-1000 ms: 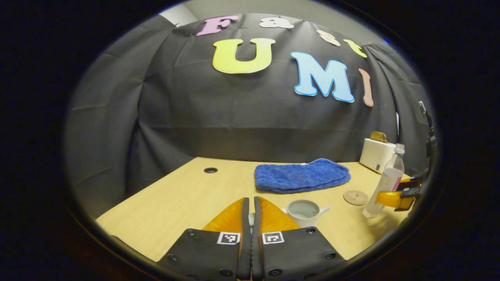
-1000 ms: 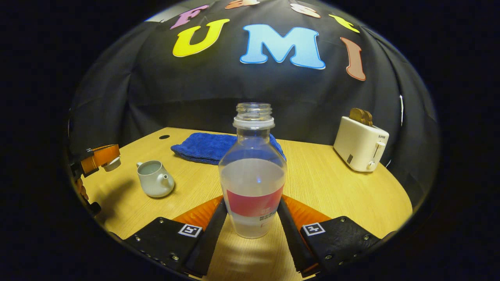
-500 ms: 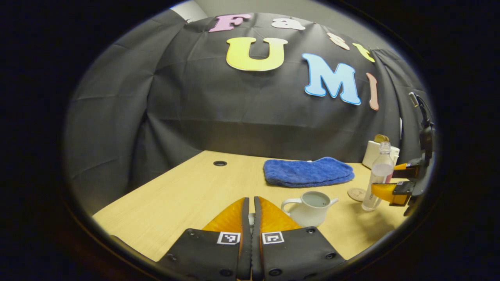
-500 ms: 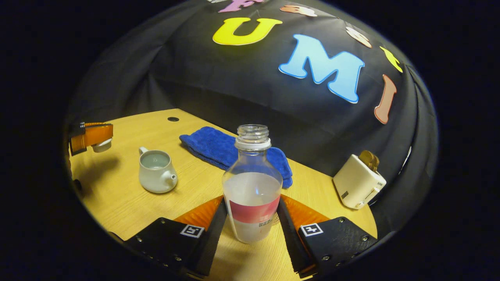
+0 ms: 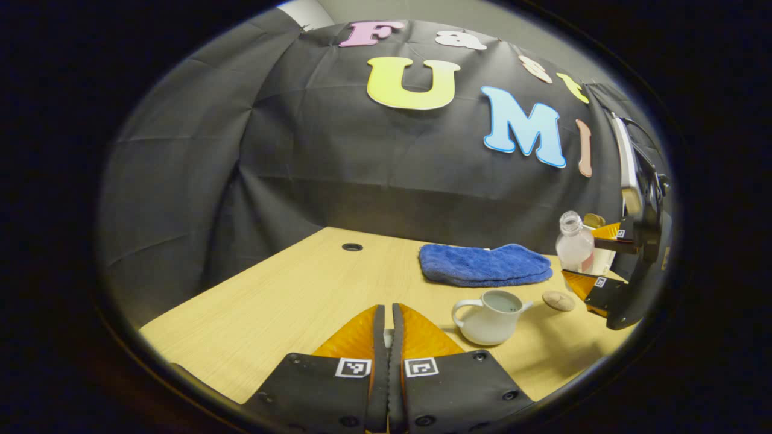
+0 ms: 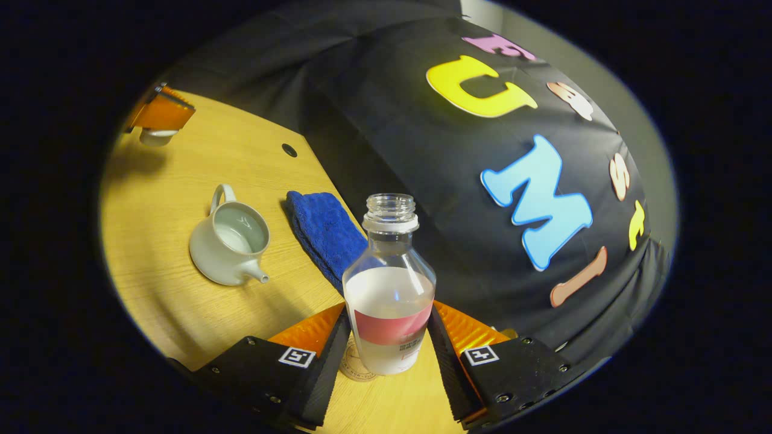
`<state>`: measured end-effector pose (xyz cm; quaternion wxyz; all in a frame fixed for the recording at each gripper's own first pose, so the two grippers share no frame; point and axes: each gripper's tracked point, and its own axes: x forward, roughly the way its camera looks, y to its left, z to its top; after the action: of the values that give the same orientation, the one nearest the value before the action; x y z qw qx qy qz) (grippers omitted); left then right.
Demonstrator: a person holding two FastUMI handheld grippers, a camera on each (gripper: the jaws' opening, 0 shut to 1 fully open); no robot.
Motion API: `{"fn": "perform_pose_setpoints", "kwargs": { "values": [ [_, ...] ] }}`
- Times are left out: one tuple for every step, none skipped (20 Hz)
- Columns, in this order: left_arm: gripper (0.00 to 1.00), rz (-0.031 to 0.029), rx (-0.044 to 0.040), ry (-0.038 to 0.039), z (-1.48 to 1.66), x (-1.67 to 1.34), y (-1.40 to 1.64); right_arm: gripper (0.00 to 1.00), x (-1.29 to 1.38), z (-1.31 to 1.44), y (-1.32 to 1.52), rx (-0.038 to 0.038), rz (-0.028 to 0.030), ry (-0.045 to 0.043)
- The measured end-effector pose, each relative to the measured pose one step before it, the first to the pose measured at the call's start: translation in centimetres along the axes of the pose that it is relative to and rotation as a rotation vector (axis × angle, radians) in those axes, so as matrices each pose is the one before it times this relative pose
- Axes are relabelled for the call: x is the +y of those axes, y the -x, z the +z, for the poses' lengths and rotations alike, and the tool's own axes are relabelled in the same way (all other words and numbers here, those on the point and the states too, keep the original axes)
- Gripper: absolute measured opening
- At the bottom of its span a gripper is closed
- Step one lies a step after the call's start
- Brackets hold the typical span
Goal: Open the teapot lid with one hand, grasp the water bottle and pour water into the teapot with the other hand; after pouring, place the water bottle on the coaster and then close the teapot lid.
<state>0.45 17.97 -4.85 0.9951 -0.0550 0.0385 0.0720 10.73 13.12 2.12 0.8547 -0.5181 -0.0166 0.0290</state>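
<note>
Table [image 5: 289, 289]: teapot [image 6: 229, 244] sat open. Right gripper [image 6: 386, 337] clamped the bottle [image 6: 389, 283], lifted and tilted, pour apparently not begun. Left gripper [image 5: 386, 325] pinched the lid [image 6: 155, 137] off to the side. Coaster [image 5: 558, 300] bare; closing left.

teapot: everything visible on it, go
The teapot is small, round-bodied and pale grey-white, looking like glazed ceramic, with a loop handle on one side and a short spout opposite. It stands upright on the wooden table, lid off and mouth open, with some liquid inside. Nothing touches it. The blue towel lies just beyond it and the coaster is past its spout in the left gripper view.
</note>
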Motion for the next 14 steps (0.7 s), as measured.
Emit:
{"fn": "perform_pose_setpoints", "kwargs": {
  "values": [
    [0.08,0.00250,0.00080,0.00380,0.024,0.297,0.169,0.74,0.564,0.170,-0.340,-0.00259,0.00807,0.03082],
    [0.08,0.00315,0.00045,0.00358,-0.172,0.259,0.020,0.75,0.483,0.013,-0.324,0.00349,0.00475,0.03046],
    [0.08,0.00329,0.00148,0.00190,-0.007,0.256,0.063,0.74,0.459,0.013,-0.178,0.00102,-0.00347,0.03909],
    [0.08,0.00477,0.00037,0.00045,-0.120,0.236,0.005,0.74,0.058,0.021,-0.098,0.00140,-0.01505,0.04577],
    [0.08,0.00411,0.00207,0.00027,-0.056,0.288,0.025,0.74,-0.094,0.079,-0.263,-0.00063,-0.01804,0.05091],
    [0.08,0.00433,0.00064,0.00100,-0.116,0.319,0.092,0.74,-0.229,0.077,-0.222,-0.00409,-0.01952,0.05475],
    [0.08,0.00314,0.00000,0.00036,0.003,0.184,-0.062,0.75,-0.210,0.117,-0.065,-0.00201,-0.01596,0.05009],
    [0.08,0.00407,0.00026,0.00094,-0.108,0.154,0.031,0.74,-0.027,-0.004,0.056,-0.00408,-0.00770,0.03906],
    [0.08,0.00208,0.00128,0.00103,-0.056,0.163,0.088,0.74,0.246,0.056,-0.284,-0.00369,0.00084,0.02932],
    [0.08,0.00237,0.00042,0.00123,-0.006,0.179,0.049,0.74,0.157,0.072,-0.174,-0.00256,0.00260,0.02602],
    [0.08,0.00067,0.00172,0.00119,-0.017,0.118,0.026,0.74,0.243,0.126,-0.117,-0.00715,0.00085,0.02665],
    [0.08,0.00099,0.00238,0.00079,-0.051,0.057,0.199,0.74,-0.020,0.297,0.092,-0.00775,-0.00417,0.03137],
    [0.08,0.00057,0.00060,0.00015,0.068,0.051,0.058,0.74,-0.262,0.251,-0.098,-0.01096,-0.01359,0.03946],
    [0.08,0.00117,0.00054,0.00051,-0.101,0.091,-0.003,0.74,-0.262,0.323,0.050,-0.01438,-0.01021,0.03808]
  ]
}}
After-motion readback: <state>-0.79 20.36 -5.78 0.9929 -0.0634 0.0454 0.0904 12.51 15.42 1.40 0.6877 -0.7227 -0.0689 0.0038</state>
